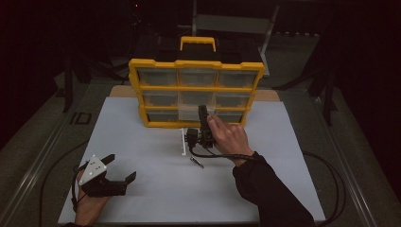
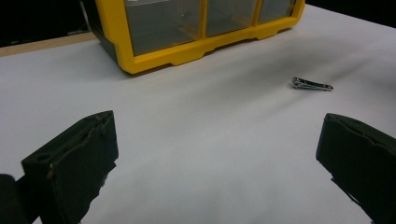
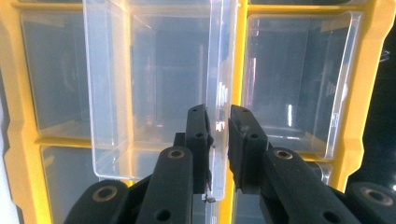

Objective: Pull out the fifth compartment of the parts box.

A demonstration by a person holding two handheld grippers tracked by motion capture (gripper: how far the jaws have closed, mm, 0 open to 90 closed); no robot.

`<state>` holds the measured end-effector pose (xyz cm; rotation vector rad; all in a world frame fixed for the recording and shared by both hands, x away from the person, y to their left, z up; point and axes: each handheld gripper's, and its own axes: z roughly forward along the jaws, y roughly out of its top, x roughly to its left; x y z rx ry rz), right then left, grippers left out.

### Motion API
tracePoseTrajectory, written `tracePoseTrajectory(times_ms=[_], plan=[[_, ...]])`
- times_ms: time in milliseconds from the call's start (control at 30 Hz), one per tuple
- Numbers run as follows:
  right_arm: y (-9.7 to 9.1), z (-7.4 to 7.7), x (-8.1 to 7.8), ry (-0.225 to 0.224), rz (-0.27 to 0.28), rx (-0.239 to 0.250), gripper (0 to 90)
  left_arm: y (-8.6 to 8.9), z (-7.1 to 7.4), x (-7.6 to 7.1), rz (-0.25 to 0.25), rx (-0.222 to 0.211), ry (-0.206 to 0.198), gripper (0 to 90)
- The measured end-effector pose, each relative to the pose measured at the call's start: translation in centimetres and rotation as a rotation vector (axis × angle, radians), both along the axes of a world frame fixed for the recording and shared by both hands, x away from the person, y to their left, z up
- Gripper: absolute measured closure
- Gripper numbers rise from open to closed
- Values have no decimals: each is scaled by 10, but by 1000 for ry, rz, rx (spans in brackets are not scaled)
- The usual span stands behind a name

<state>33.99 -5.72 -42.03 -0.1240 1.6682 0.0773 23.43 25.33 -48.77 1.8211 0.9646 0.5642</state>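
A yellow organizer (image 1: 134, 75) with clear drawers stands upright at the far middle of the white table. One clear drawer (image 3: 149, 70) sticks out of its frame (image 3: 11, 140). My right gripper (image 1: 204, 118) is shut on that drawer's right side wall, which the two jaws pinch near its front edge (image 3: 218, 140). A small metal nail clipper (image 1: 196, 162) lies on the table in front of the organizer, also seen in the left gripper view (image 2: 312, 84). My left gripper (image 1: 122, 166) rests at the near left, open and with nothing in it (image 2: 217, 119).
A thin white strip (image 1: 182, 141) lies on the table just left of the right hand. The right gripper's black cable (image 1: 321, 165) loops off the table's right side. The organizer's yellow corner (image 2: 163, 56) is ahead of the left gripper. Dark floor surrounds the table.
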Motion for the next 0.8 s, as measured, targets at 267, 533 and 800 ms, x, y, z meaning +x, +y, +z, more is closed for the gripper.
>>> tracePoseTrajectory(times_ms=[267, 533, 800], plan=[[-1, 0, -8, 2, 5, 1, 792, 0, 0, 0, 0, -1, 0, 0], [-2, 2, -14, 11, 9, 2, 791, 0, 0, 0, 0, -1, 0, 0], [-3, 3, -19, 17, 12, -5, 790, 0, 0, 0, 1, -1, 0, 0]])
